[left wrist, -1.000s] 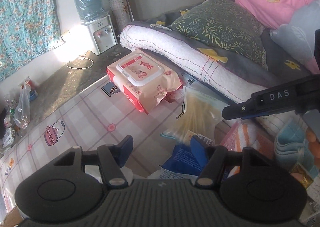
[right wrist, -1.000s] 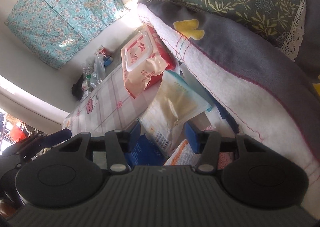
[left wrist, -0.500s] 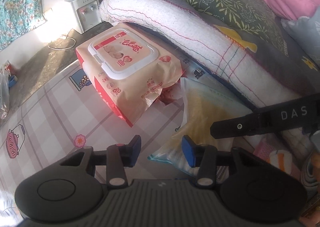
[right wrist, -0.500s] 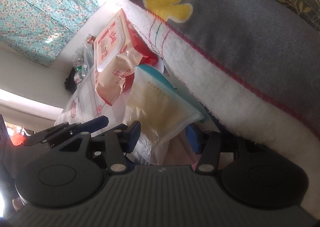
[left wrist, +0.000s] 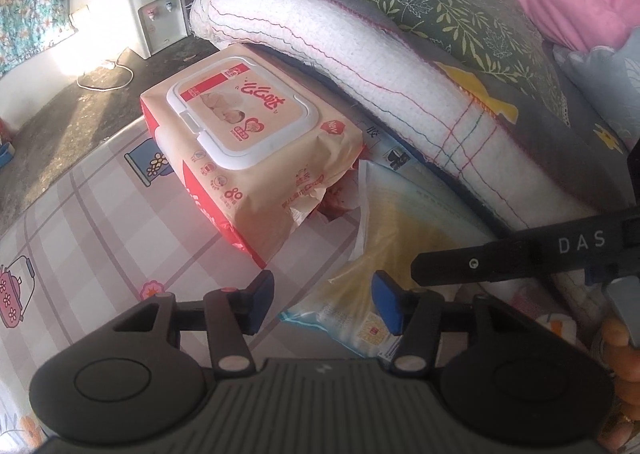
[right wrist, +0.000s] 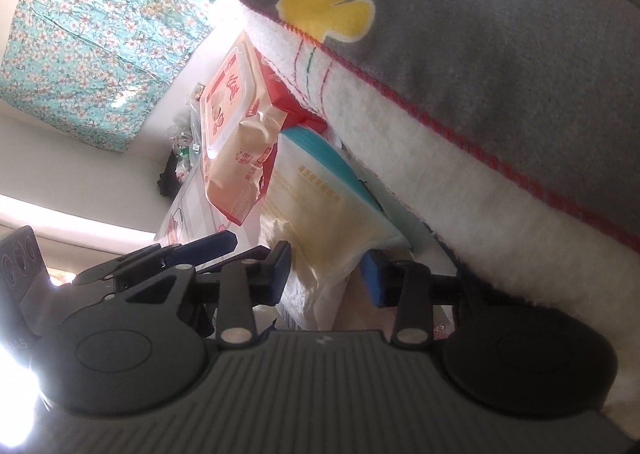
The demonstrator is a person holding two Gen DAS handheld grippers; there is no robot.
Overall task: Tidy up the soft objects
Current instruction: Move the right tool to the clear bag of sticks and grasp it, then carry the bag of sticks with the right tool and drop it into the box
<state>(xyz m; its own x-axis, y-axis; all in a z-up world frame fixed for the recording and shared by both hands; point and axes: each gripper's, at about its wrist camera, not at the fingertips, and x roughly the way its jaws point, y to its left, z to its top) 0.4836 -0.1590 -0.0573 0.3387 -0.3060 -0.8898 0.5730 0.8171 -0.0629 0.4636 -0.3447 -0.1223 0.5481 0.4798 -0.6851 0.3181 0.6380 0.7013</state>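
While both grippers sit close to the pile, nothing is yet held. Left gripper (left wrist: 322, 304): fingers spread, near end of the yellow-and-blue soft packet (left wrist: 394, 238) lying between the blue pads; contact cannot be told. Right gripper (right wrist: 326, 272): fingers likewise released, straddling the crumpled lower end of the same packet (right wrist: 320, 214), not pinching it.

Progress, as a judgement — early. Soft items lie jumbled: the wet-wipes pack (left wrist: 248, 142) lies flat on the checked mat (left wrist: 80, 222), its far end tucked under the folded blanket (left wrist: 360, 66). The packet leans against the wipes pack on one side and slides under the blanket edge on the other. A leaf-print pillow (left wrist: 448, 14) sits on top of the blanket, a pink cushion (left wrist: 560, 2) beyond. No sorted stack or tidy row is visible; everything appears left to do, starting most likely with the packet.

Edges and room:
- Blanket overhangs the packet's far side — little clearance there; a lift straight up would probably snag the hem, so drawing it out toward the mat looks safer.
- Mat left of the wipes pack is bare and offers room to set things down.
- The mat's far edge meets dark floor, with a water dispenser (left wrist: 158, 20) beyond.
- The two grippers are crowded; the right one's arm crosses just above the left's right finger.
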